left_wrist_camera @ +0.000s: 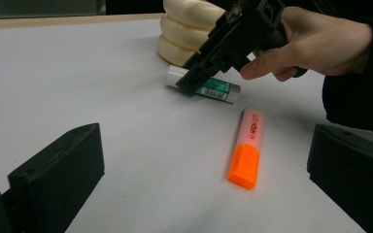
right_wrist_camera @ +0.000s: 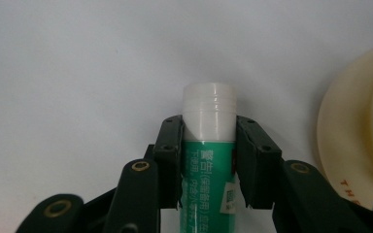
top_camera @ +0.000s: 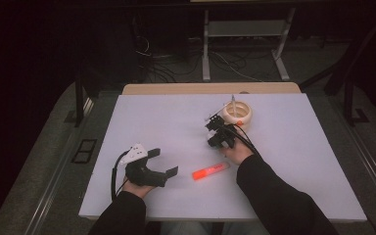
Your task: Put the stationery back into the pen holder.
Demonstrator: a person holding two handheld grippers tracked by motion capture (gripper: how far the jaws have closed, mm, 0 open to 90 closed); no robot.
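At the bottom left of the high view the left gripper (top_camera: 162,161) rests on the white surface (top_camera: 142,117) with its fingers spread wide and nothing between them. In its own view the orange marker (left_wrist_camera: 246,149) lies just ahead at lower centre, so any careless sweep of that hand would knock the marker into a roll.

Farther up, right of centre, the right gripper (right_wrist_camera: 209,160) has its fingers closed on a glue stick (right_wrist_camera: 208,165) that lies flat on the surface, just beside the cream ring-shaped holder (left_wrist_camera: 187,29). The fingers clamp the green label right below the white cap — near one end rather than the middle. That is the weak spot: on a lift the long free end could sag and the smooth round tube swivel or slide out. The fingers also sit low against the surface, so a drag before lifting could scrape. A swing toward the top right could bump the holder — it stands close.
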